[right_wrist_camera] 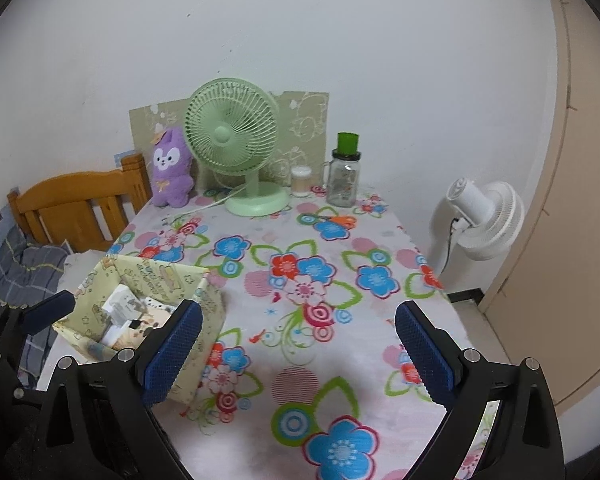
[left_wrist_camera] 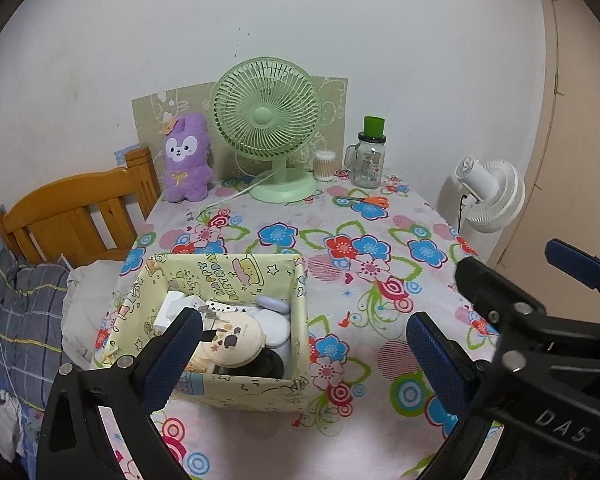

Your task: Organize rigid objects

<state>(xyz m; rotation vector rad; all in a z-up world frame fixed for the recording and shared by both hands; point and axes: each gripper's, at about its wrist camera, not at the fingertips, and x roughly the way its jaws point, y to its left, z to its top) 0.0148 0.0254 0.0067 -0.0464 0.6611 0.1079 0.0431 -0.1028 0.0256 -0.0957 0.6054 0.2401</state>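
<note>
A pale yellow cartoon-print box (left_wrist_camera: 236,390) stands on the flowered tablecloth at the near left. It holds several rigid items, among them a round beige compact (left_wrist_camera: 234,340), white round cases (left_wrist_camera: 274,326), a white charger (left_wrist_camera: 172,308) and a black round piece (left_wrist_camera: 266,364). My left gripper (left_wrist_camera: 304,342) hovers open over the box's near right corner, nothing between its blue pads. My right gripper (right_wrist_camera: 300,344) is open and empty above bare cloth to the right of the box (right_wrist_camera: 206,304). In the left wrist view the right gripper (left_wrist_camera: 508,258) shows at the right edge.
Along the wall stand a purple plush (left_wrist_camera: 186,160), a green desk fan (left_wrist_camera: 270,128), a cotton-swab tub (left_wrist_camera: 325,166) and a glass jar with a green lid (left_wrist_camera: 367,156). Orange scissors (left_wrist_camera: 370,201) lie near the jar. A wooden headboard (left_wrist_camera: 72,216) and bedding sit left, a white fan (left_wrist_camera: 494,196) right.
</note>
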